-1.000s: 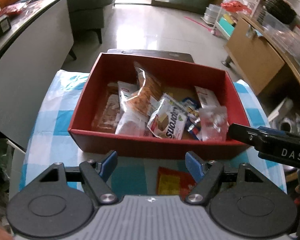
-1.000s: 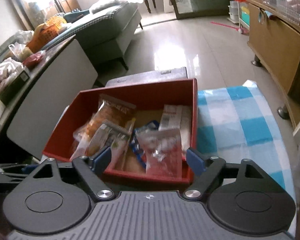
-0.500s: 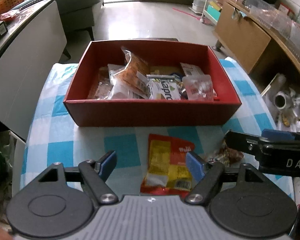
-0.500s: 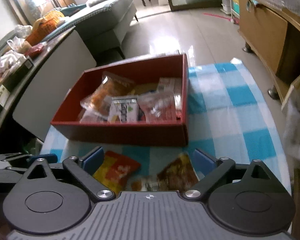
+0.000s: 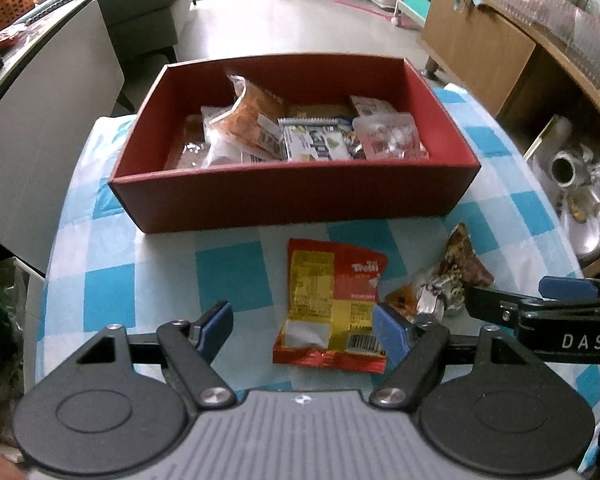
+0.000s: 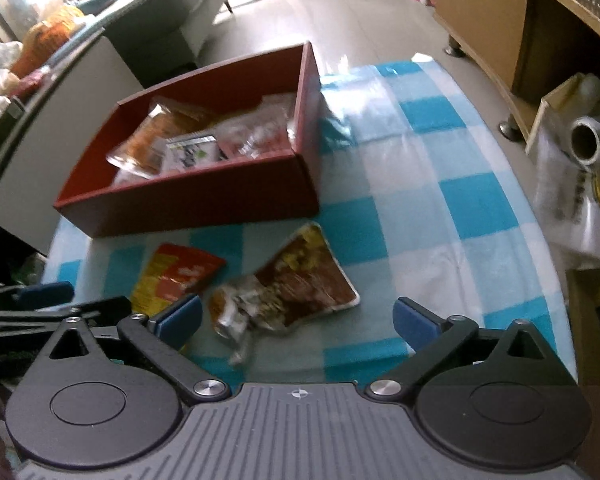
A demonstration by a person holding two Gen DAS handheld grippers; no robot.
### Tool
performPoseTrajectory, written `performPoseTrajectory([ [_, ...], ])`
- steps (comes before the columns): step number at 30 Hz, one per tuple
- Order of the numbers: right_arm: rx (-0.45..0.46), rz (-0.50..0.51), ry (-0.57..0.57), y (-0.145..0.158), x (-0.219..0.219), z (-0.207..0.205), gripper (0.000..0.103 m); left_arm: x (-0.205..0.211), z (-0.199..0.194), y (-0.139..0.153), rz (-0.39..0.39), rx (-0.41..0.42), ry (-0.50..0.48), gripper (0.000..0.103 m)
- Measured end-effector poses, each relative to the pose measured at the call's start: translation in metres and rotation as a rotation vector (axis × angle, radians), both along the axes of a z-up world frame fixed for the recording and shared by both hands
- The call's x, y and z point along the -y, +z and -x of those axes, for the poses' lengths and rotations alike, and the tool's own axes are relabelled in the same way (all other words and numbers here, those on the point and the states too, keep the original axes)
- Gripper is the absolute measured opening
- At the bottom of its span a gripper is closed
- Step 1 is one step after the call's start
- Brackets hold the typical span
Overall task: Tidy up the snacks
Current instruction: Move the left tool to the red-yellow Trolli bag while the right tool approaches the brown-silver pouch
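A red box (image 5: 296, 194) holding several snack packets stands on the blue checked tablecloth; it also shows in the right wrist view (image 6: 188, 204). Two packets lie on the cloth in front of it: a red and yellow gummy packet (image 5: 332, 300) (image 6: 172, 276) and a crumpled brown packet (image 5: 448, 280) (image 6: 292, 288). My left gripper (image 5: 304, 330) is open and empty, above the gummy packet's near end. My right gripper (image 6: 296, 322) is open and empty, just short of the brown packet; it shows at the right in the left wrist view (image 5: 540, 308).
A grey cabinet (image 5: 40, 120) stands left of the table. A wooden sideboard (image 5: 484, 40) and a foil roll in a plastic bag (image 6: 584, 144) are on the right. A sofa (image 6: 168, 20) stands behind on the tiled floor.
Both grippers have pulled back from over the box toward the table's near edge, bringing the two loose packets into view. Both stay open and empty.
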State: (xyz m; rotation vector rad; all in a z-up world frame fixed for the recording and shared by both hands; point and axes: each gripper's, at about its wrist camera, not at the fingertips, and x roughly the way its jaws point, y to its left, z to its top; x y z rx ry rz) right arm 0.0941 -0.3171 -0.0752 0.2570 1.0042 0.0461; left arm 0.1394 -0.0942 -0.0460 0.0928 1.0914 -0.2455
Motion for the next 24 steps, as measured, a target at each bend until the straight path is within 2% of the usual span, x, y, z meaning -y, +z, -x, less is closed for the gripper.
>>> performPoseTrajectory([
  [13,-0.064,-0.004,-0.027,-0.026,0.019,0.012,0.103,0.018,-0.001,-0.03,-0.062,-0.05,-0.014,0.071],
  [16,-0.067,0.0,-0.025,-0.031,0.019,0.014,0.103,0.018,-0.004,-0.036,-0.047,-0.065,-0.001,0.073],
  [20,-0.057,0.045,-0.006,-0.034,0.011,0.017,0.103,0.018,-0.011,-0.041,-0.017,-0.07,0.012,0.076],
  [24,-0.064,0.166,0.031,-0.039,-0.007,0.016,0.103,0.023,-0.015,-0.047,-0.023,-0.072,0.018,0.081],
])
